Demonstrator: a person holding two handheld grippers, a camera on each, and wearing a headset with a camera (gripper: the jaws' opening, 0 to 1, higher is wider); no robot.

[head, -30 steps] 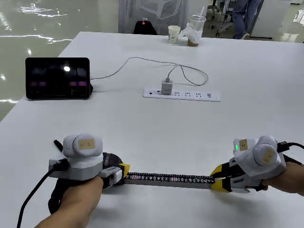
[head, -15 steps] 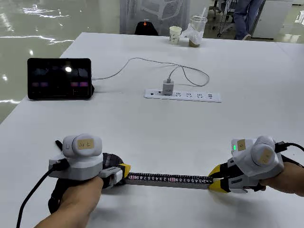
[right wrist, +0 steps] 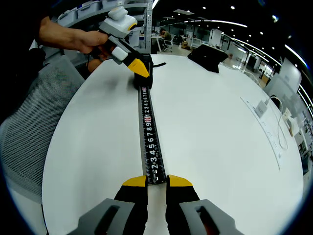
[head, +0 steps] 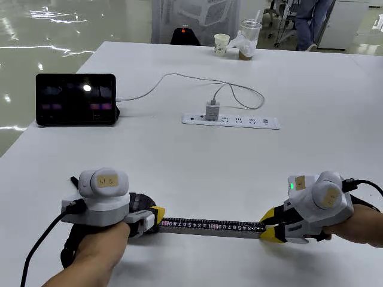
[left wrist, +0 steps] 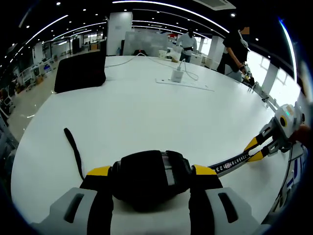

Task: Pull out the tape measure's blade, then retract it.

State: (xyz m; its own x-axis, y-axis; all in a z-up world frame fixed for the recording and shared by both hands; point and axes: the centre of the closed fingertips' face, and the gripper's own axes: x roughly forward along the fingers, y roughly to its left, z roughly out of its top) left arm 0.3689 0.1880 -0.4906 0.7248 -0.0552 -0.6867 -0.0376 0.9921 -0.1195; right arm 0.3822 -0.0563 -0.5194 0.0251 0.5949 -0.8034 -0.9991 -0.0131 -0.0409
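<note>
Left tool (left wrist: 150, 172) is clamped around the tape measure's black case (left wrist: 146, 188), pinning it to the white bench (left wrist: 137, 112). Right tool (right wrist: 151, 182) is pinched shut on the free end of the blade (right wrist: 149, 132), well apart from the case. So the blade is out, lying flat and straight along the bench between the two tools with the numbers facing up.

My read is that the pull-out half is pretty much done and retracting is what's left. I can't say from one moment which way the right tool is heading.

For the next bit I'd keep the case held firm and walk the right tool back toward it in line with the blade. That way the spring reels it in under control rather than letting it snap. The power strip (head: 230, 119) and its cable are well clear.
</note>
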